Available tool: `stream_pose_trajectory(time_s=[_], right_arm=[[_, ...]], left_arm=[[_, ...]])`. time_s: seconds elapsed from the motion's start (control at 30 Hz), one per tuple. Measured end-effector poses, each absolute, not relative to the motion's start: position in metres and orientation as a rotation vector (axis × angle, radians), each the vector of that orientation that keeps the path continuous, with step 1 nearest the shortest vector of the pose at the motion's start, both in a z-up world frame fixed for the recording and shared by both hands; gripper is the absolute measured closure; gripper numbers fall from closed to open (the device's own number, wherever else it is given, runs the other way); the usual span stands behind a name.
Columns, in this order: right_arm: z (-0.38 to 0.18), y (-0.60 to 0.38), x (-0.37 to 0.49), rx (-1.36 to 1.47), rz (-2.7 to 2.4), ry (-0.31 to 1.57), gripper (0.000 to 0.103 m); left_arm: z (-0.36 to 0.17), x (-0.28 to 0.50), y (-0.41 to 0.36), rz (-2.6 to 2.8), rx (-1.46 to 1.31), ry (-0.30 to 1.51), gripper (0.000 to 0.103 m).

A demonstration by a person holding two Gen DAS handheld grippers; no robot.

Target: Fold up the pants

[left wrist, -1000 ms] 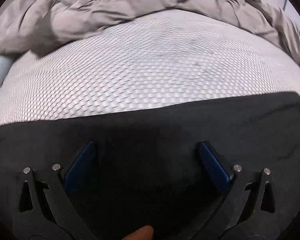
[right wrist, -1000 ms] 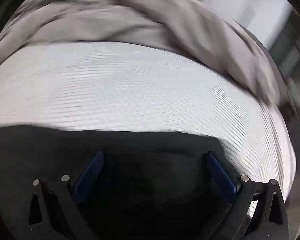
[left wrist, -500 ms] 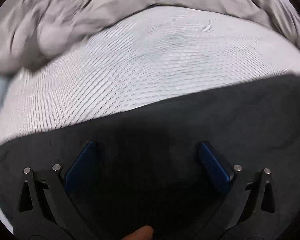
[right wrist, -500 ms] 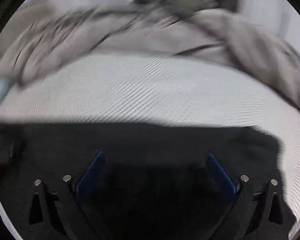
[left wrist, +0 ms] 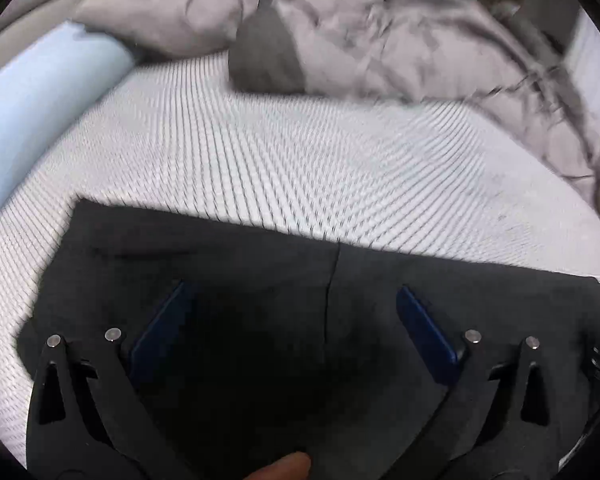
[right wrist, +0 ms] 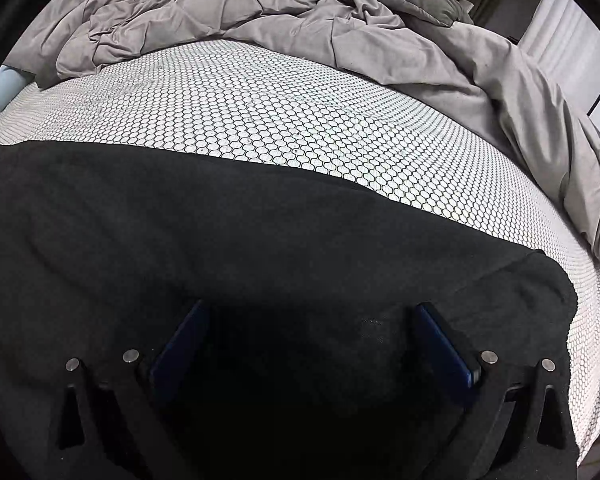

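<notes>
The black pants (left wrist: 260, 264) lie flat on the white honeycomb-patterned bed sheet (left wrist: 300, 152). In the left wrist view their left end and far edge show, with a seam running down the middle. My left gripper (left wrist: 292, 300) is open just above the fabric, holding nothing. In the right wrist view the pants (right wrist: 220, 232) fill the lower half, with their right end near the bed's right side. My right gripper (right wrist: 312, 316) is open over the dark cloth, holding nothing.
A crumpled grey duvet (right wrist: 300, 8) is piled along the far side and right of the bed. A light blue pillow (left wrist: 40, 104) lies at the far left, and a dark grey cushion (left wrist: 264, 56) sits by the duvet.
Both grippers have moved over the pants. The left view has swung left, so the pants' left end and the blue pillow now show. The right view now shows the pants' right end.
</notes>
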State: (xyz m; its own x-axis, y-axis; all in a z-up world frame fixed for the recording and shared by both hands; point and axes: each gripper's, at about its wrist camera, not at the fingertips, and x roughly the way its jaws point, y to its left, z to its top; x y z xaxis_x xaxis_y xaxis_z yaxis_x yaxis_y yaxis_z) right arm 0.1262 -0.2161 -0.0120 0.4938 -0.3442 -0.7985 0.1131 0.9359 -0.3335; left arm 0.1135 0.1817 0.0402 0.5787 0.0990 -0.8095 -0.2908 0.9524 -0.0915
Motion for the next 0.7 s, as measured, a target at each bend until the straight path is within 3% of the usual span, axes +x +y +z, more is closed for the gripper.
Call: stream_pose_trajectory(time_s=[0.13, 0.2, 0.27, 0.3, 0.4, 0.57, 0.7], right_arm=[[-0.014, -0.207, 0.119, -0.257, -0.287, 1.018, 0.001], [-0.014, -0.206, 0.118, -0.257, -0.288, 1.016, 0.001], [-0.015, -0.207, 0.119, -0.253, -0.287, 1.018, 0.001], [-0.014, -0.206, 0.117, -0.250, -0.286, 1.019, 0.001], [-0.014, -0.205, 0.118, -0.246, -0.285, 1.021, 0.001], [-0.014, -0.204, 0.117, -0.253, -0.286, 1.020, 0.001], [-0.013, -0.204, 0.116, -0.262, -0.289, 1.017, 0.001]], left_arm=[[0.033, 0.111, 0.201, 0.268, -0.176, 0.918, 0.006], [0.004, 0.117, 0.222, 0.326, -0.182, 1.017, 0.048], [-0.002, 0.115, 0.237, 0.304, -0.190, 0.983, 0.055], [0.000, 0.111, 0.239, 0.320, -0.174, 0.972, 0.070], [0.004, 0.105, 0.259, 0.445, -0.139, 0.964, 0.094], [0.032, 0.073, 0.256, 0.264, -0.283, 0.889, 0.094], [0.019, 0.065, 0.228, 0.167, -0.168, 0.964, 0.084]])
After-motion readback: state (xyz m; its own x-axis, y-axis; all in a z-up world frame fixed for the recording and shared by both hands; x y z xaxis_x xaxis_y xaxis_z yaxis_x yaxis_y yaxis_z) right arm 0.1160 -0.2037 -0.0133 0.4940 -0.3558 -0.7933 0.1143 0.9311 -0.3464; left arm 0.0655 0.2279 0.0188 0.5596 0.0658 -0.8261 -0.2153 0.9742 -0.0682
